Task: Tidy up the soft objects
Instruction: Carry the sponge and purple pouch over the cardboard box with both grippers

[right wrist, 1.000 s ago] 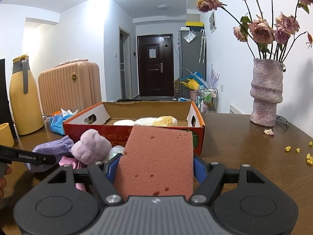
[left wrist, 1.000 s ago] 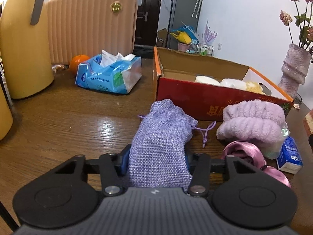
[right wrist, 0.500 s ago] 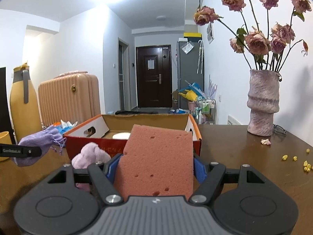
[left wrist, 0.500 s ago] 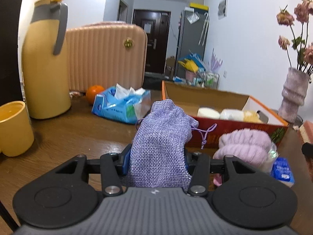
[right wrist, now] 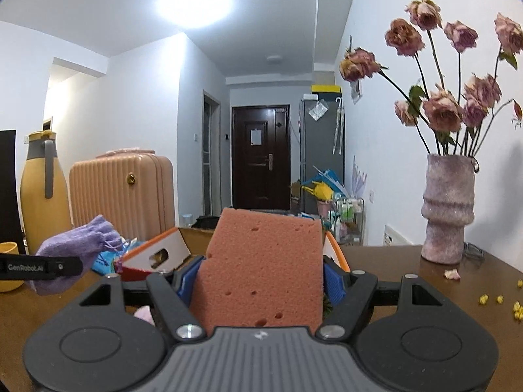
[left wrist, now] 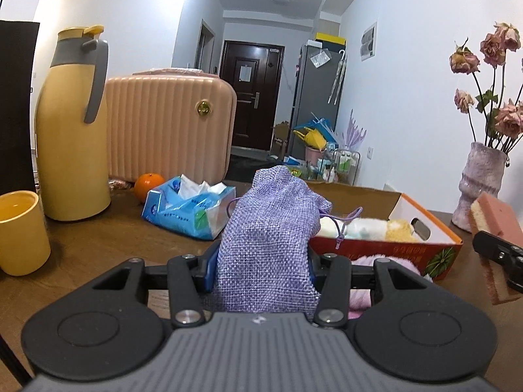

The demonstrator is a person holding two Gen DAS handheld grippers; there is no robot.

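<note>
The left claw is pinching a purple woven pouch at its lower body, raised off the tabletop and held upright just short of the cardboard box, whose red front faces the camera. The pouch looks light and limp: its coarse cloth bulges above the blue pads, and its drawstring hangs loose toward the box, where it could snag on the rim, so a hold low on the filled part seems soundest. The right claw is pressed onto a pink sponge by its two side faces, also in the air, in front of the same box. The sponge is light and squashy, full of small holes; I judge it will spring back when let go, and it needs only a mild squeeze near its middle. Pale and yellow fluffy things already lie inside the box, and a lilac fuzzy bundle sits on the tabletop against the box's front. As for writing, the side of the left claw reads "GenRobot.AI" in the right wrist view. The red box front carries printing and the blue tissue pack near the tabletop's left part has white characters, both too small to read.
</note>
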